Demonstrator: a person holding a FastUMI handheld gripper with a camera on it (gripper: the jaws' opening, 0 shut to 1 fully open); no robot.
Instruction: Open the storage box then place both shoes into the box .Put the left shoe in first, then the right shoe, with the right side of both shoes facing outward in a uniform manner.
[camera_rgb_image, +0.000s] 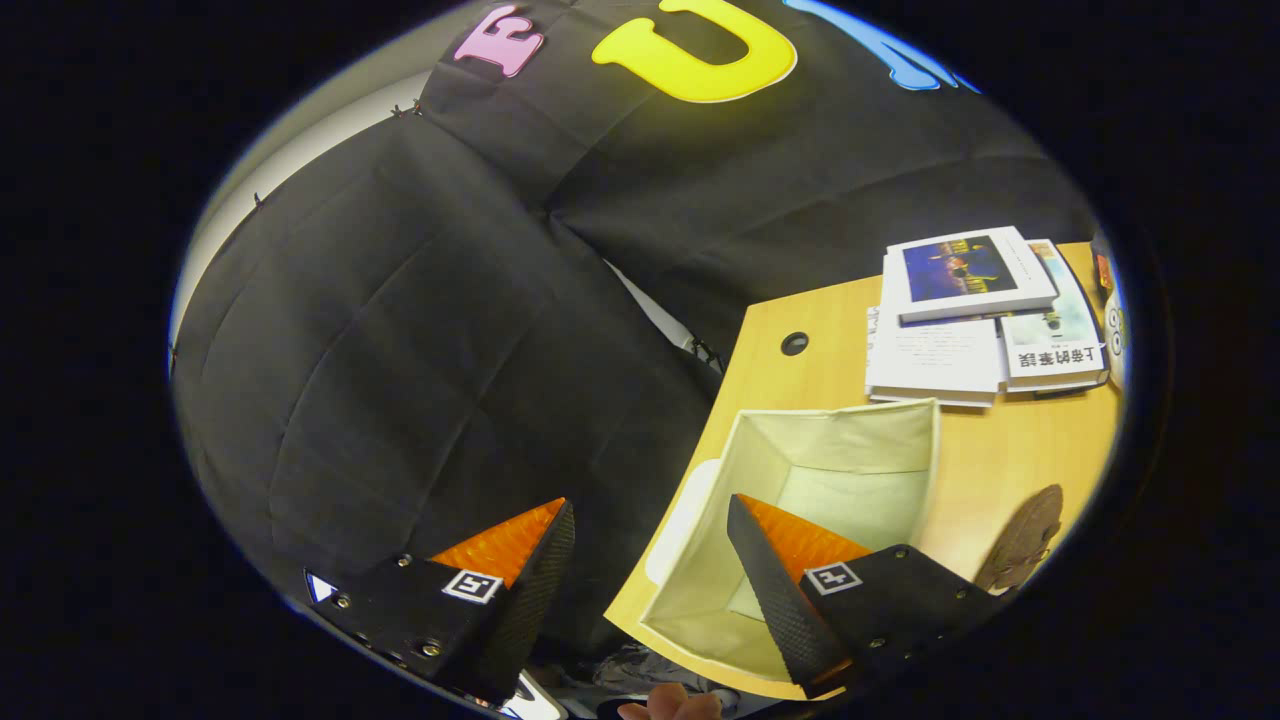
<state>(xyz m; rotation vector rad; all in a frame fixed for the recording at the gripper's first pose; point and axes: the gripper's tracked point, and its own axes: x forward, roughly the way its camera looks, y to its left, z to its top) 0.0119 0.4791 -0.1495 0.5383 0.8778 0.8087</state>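
— Two fingers, spread wide with nothing between them: that is the gripper (650, 515) as it stands. One finger hangs in front of the black cloth wall (420, 330), off the desk's edge; the other sits over the storage box (800, 530).

— And the box, is it open?

— Yes. A cream fabric storage box, its top open, standing on the wooden desk (1000, 460) close to the near corner. I can see down its inner walls to a pale bottom, and no shoe lies inside as far as the finger lets me see. A pale flap or lid (682, 520) hangs at its outer side, toward the desk's edge — which of the two it is, I cannot tell.

— Where are the shoes?

— One brown shoe (1022, 540) lies on the desk just beside the box, on the far side from the cloth wall, partly cut off from sight. Left or right, I cannot say.

— Anything else on the desk?

— A stack of books (975, 315) beyond the box, near the back of the desk, and a round cable hole (794, 343) in the desktop between the books and the desk's edge. A person's fingertips (670, 706) show low down, beneath the fingers of the gripper.
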